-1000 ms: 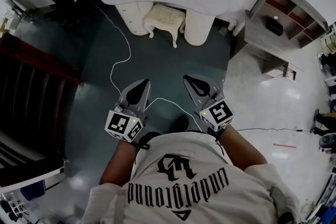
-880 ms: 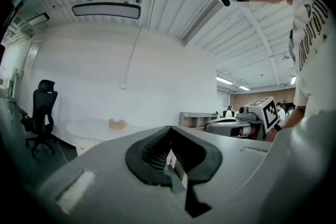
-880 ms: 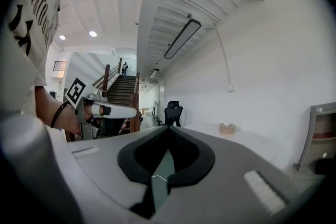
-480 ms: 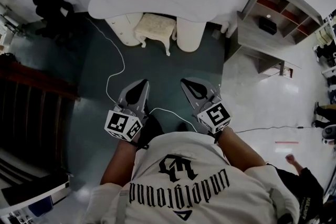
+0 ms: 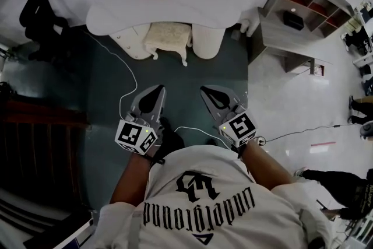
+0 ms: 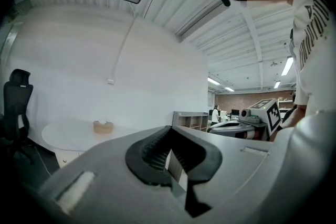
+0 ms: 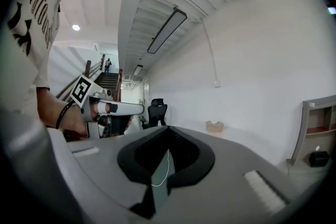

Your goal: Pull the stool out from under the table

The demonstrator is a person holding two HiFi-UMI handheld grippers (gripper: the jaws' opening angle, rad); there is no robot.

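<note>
sitting partly tucked under the white table [image 5: 192, 2], the cream stool [image 5: 168, 38] stands between the table's two pale pedestals, its front legs out on the dark floor. both grippers hang well short of it, just ahead of the person's torso. the left gripper [image 5: 156, 90] and the right gripper [image 5: 207, 91] each have their jaws pressed together, with nothing between them. a thin white cable [image 5: 136, 74] trails across the floor near the left gripper.

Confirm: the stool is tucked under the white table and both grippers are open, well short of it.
No: the left gripper and right gripper are shut, empty, as their own gripper views show. The stool is tucked under the white table, well ahead of them.
</note>
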